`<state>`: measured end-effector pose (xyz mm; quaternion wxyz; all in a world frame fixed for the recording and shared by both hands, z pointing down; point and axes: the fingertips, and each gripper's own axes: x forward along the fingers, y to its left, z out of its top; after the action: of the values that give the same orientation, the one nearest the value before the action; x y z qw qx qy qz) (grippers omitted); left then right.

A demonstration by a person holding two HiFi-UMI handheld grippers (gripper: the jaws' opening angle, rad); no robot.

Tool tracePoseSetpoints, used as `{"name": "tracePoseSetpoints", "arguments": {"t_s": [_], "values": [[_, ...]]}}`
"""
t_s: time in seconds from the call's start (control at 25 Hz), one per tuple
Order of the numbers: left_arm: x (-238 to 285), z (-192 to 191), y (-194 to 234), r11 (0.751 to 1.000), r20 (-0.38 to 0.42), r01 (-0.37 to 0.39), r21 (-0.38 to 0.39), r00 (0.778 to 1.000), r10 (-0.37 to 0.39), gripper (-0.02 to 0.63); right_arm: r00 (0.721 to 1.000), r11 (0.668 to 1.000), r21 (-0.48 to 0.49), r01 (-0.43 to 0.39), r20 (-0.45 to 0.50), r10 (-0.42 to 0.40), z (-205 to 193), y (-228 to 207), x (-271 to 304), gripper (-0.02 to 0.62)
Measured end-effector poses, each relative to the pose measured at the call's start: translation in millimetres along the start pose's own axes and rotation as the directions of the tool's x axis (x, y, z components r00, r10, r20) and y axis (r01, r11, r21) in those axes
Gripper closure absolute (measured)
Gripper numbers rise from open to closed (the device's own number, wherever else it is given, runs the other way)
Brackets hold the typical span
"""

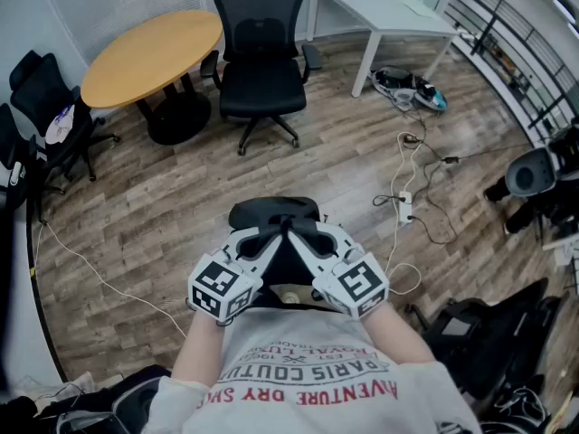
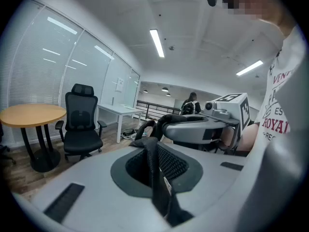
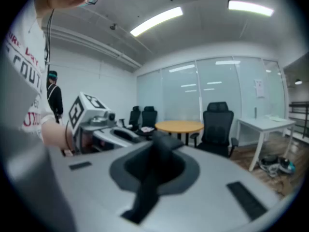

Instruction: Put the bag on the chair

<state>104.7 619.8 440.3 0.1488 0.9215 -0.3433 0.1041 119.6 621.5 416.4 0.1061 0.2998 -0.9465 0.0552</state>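
White T-shirt [image 1: 298, 396], red lettering

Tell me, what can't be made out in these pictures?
Head view: the bag is mostly hidden beneath the left gripper and right gripper.
Head view: the side chairs are cut off by the left edge.
Head view: the floor bundle is too small to identify.
Right gripper view: the strap is blurred.

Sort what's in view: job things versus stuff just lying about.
Job:
bag, its straps clamped in the left gripper and the right gripper
office chair ahead

Lying about:
round table
white desk
floor cables
spare chairs
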Motion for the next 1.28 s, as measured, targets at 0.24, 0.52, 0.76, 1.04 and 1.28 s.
{"name": "tracePoseSetpoints", "arguments": {"t_s": [0.24,0.52,0.76,1.04,1.28], "values": [[2.0,-5.3,0.2,1.000,-0.017,0.017,-0.007,1.000,-0.017,0.554,1.000,1.000,0.028,0.007,-0.020,-0.007,-8.2,-1.6,0.3,0.551],[3.5,-5.9,13.2,1.000,-0.043,0.018,-0.016,0.999,-0.019,0.554,0.999,0.997,0.078,-0.014,-0.039,0.017,-4.0,-3.1,10.0,0.551],[11.3,-1.1,42.7,1.000,-0.066,0.015,-0.024,0.998,-0.017,0.552,0.999,0.994,0.101,-0.035,-0.032,0.038,0.7,-19.5,38.9,0.551],[30.4,18.7,109.1,0.998,-0.077,0.037,-0.043,0.996,-0.040,0.552,0.998,0.993,0.106,-0.043,-0.035,0.047,17.8,-55.9,102.1,0.551],[57.0,44.6,189.7,0.995,-0.079,0.093,-0.041,0.992,-0.096,0.552,0.999,0.995,0.101,0.003,-0.048,0.002,38.5,-103.3,172.8,0.551]]}}
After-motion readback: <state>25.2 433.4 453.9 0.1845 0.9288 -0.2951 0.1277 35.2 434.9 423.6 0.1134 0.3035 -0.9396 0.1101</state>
